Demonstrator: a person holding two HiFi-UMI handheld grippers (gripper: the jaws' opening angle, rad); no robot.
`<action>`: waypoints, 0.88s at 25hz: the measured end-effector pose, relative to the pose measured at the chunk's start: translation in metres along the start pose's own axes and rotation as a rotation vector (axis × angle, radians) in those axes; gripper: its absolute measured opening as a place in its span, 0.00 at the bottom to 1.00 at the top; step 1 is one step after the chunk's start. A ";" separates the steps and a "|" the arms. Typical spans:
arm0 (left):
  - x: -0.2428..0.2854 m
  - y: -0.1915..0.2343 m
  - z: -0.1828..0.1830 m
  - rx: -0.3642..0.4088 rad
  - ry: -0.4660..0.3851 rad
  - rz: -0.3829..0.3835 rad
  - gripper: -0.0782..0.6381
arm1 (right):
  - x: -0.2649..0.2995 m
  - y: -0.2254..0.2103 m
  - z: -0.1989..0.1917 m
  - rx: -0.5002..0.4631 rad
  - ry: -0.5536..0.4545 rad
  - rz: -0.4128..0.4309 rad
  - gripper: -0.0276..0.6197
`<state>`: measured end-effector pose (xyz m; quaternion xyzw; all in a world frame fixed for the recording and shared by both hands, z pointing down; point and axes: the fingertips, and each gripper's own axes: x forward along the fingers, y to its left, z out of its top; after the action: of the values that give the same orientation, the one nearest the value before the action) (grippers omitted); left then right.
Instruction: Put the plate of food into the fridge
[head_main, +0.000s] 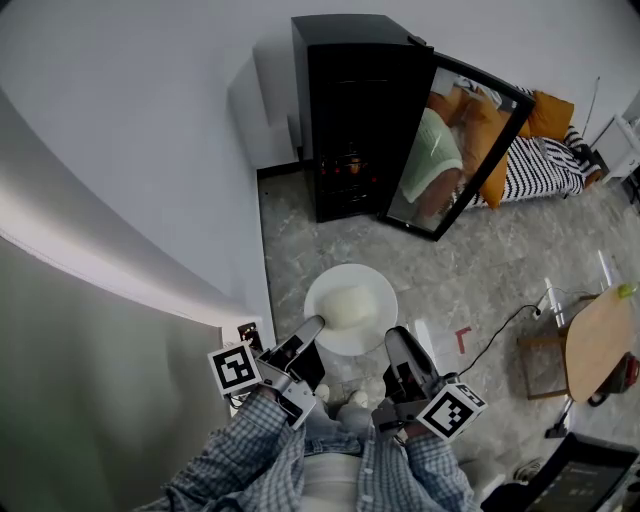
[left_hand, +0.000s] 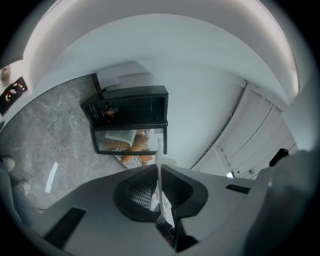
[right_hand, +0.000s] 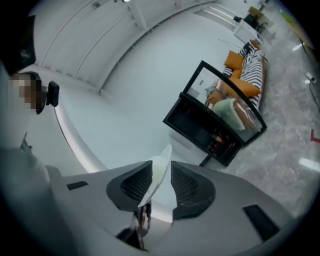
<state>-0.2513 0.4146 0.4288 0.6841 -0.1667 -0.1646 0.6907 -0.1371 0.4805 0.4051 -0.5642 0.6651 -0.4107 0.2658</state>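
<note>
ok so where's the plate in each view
Head view: the plate sits just below centre, food on it.
Left gripper view: edge-on at low centre, between the jaws.
Right gripper view: tilted rim at low centre, between the jaws.
Shared landmark: the open black fridge.

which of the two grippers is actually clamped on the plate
The left gripper: its jaws are shut tight on the rim of the plate. The right gripper has its jaws apart, with the rim merely passing between them.

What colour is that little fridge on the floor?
The fridge is black; the head view shows it best.
</note>
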 end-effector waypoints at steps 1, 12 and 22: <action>0.000 0.000 0.001 0.001 0.002 -0.001 0.13 | 0.003 0.002 -0.004 0.016 0.012 0.008 0.19; -0.002 0.001 0.008 -0.004 0.022 -0.012 0.13 | 0.014 0.001 -0.016 0.020 0.025 -0.025 0.17; -0.007 0.002 0.023 -0.006 0.038 -0.024 0.13 | 0.027 0.008 -0.024 0.008 0.018 -0.021 0.16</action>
<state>-0.2681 0.3972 0.4306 0.6870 -0.1448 -0.1605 0.6938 -0.1670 0.4604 0.4139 -0.5665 0.6597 -0.4213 0.2577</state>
